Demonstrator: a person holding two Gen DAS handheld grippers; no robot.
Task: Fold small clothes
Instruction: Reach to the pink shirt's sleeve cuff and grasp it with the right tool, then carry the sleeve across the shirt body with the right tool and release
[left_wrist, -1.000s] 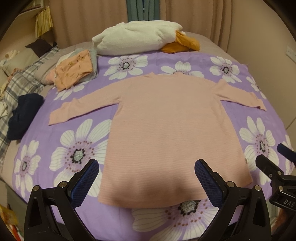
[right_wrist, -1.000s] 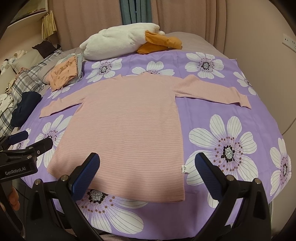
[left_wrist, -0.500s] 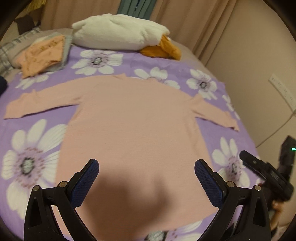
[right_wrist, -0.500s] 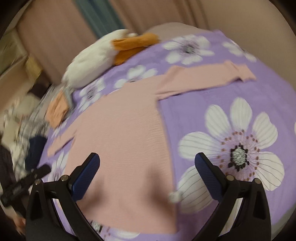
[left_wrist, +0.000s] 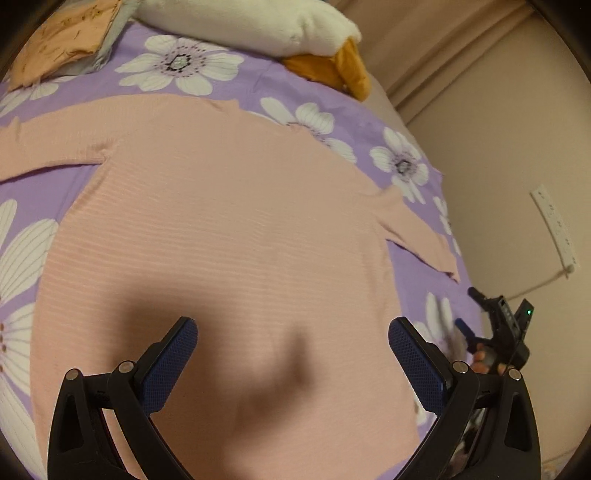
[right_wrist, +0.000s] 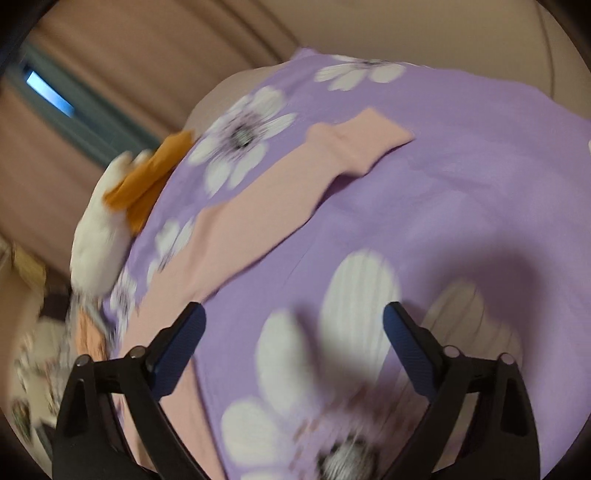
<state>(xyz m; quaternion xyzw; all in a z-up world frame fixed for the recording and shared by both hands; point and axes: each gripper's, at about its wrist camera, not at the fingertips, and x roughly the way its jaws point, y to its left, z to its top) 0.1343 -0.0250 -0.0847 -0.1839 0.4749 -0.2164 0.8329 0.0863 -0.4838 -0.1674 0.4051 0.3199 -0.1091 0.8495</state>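
Note:
A pink long-sleeved top (left_wrist: 229, 221) lies flat on the purple flowered bedspread (left_wrist: 303, 92), sleeves spread to both sides. My left gripper (left_wrist: 291, 354) is open and empty, low over the lower body of the top. My right gripper (right_wrist: 293, 332) is open and empty over the bedspread (right_wrist: 480, 177), just right of the top's body; the right sleeve (right_wrist: 295, 177) runs ahead of it to its cuff. The right gripper also shows at the bed's right edge in the left wrist view (left_wrist: 495, 332). The right wrist view is blurred.
A white pillow (left_wrist: 251, 22) and an orange cloth (left_wrist: 332, 70) lie at the bed's far end. A folded peach garment (left_wrist: 62, 37) sits at the far left. The wall with a power strip (left_wrist: 554, 229) is close on the right.
Both grippers have moved forward and lower toward the bed. The left came over the top's body; the right swung right toward the right sleeve. The top has not moved.

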